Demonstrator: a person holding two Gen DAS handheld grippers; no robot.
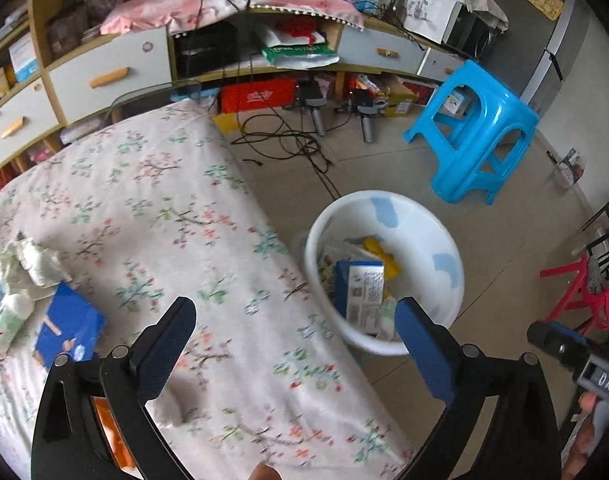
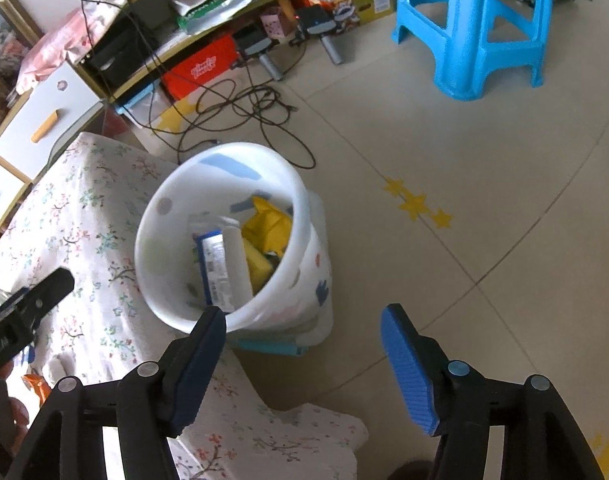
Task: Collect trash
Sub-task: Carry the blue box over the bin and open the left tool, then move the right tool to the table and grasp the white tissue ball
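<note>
both hand-held grippers are spread wide with nothing between their fingers: the left gripper point(image 1: 294, 324) hangs over the near edge of the one table covered in a white floral cloth point(image 1: 176, 200), and the right gripper point(image 2: 304, 332) hovers over the tiled floor point(image 2: 484, 160) just right of the table's corner. one round white plastic bin with blue patches point(image 2: 308, 280) stands on the floor touching the table's right side; inside it lie one blue-and-white printed box point(image 2: 224, 268) and some crumpled yellow wrapping point(image 2: 268, 236) (how many pieces, i cannot tell). on the table's near left remain one flat blue carton point(image 1: 70, 326) and a heap of crumpled white tissues point(image 1: 26, 266), close together. one bright blue plastic stool point(image 1: 474, 132) stands far right on the floor, well apart from the bin, with tangled black cables point(image 2: 240, 108) near the far cabinet.
</note>
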